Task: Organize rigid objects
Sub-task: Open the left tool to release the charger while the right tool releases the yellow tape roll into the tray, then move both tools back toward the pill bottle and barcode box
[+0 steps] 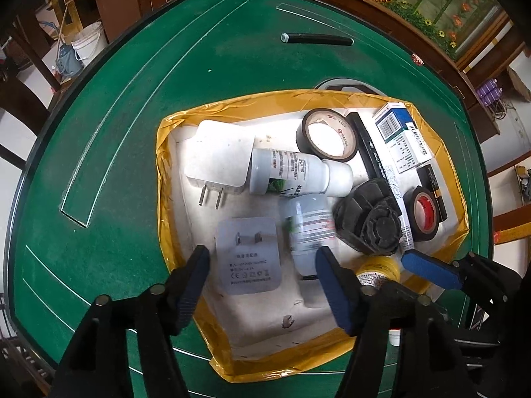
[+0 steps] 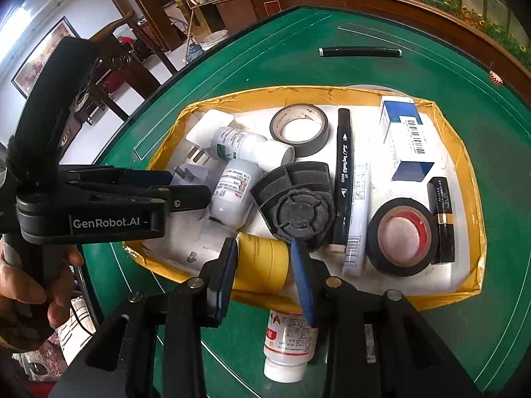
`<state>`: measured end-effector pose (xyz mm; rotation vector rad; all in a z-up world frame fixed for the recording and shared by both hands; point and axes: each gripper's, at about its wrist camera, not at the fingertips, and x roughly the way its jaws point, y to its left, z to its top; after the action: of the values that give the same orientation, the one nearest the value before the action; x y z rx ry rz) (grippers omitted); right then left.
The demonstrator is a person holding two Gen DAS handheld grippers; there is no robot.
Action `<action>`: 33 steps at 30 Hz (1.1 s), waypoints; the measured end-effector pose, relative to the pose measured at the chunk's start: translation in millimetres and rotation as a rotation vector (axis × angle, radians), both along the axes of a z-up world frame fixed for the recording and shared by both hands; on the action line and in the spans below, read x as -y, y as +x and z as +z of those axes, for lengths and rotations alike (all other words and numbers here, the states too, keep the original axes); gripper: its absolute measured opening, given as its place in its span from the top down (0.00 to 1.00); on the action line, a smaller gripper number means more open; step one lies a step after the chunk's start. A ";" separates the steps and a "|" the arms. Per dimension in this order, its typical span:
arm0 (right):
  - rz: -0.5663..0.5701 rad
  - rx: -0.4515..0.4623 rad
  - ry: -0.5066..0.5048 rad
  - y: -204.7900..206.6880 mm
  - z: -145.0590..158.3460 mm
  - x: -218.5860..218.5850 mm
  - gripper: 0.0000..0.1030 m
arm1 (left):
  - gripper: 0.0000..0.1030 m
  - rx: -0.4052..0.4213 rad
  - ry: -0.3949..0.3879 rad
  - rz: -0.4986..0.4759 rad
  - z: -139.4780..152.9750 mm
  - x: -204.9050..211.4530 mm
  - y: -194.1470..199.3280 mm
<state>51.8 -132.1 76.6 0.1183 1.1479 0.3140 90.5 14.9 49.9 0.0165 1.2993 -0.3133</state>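
A yellow-rimmed white tray [image 1: 166, 179] [image 2: 464, 152] on the green table holds two white chargers [image 1: 247, 258], two white bottles [image 1: 292, 172] [image 2: 232, 195], two black tape rolls [image 1: 327, 134] [image 2: 400, 235], a black marker [image 2: 343, 179], a blue-white box [image 2: 405, 139] and a black round part [image 2: 295, 205]. My left gripper [image 1: 262, 285] is open over the tray's near left, above a charger and a blurred bottle [image 1: 308, 229]. My right gripper [image 2: 265, 272] straddles a yellow tape roll [image 2: 262, 262] at the tray's near edge; its jaws stand slightly apart from the roll.
A black pen [image 1: 317, 38] [image 2: 360, 52] lies on the table beyond the tray. A white bottle with a red label [image 2: 288, 341] lies on the table under my right gripper. The table's wooden rim [image 2: 398, 3] and room furniture lie beyond.
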 end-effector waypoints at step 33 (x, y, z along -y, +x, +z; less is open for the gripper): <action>-0.241 0.032 0.040 -108.7 19.2 124.8 0.26 | 0.09 -0.007 -0.112 0.010 17.9 44.7 -107.0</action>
<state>-56.9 -256.9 95.7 0.2833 1.0834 0.1239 -16.5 -29.8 67.8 -0.0862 1.2868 -0.3778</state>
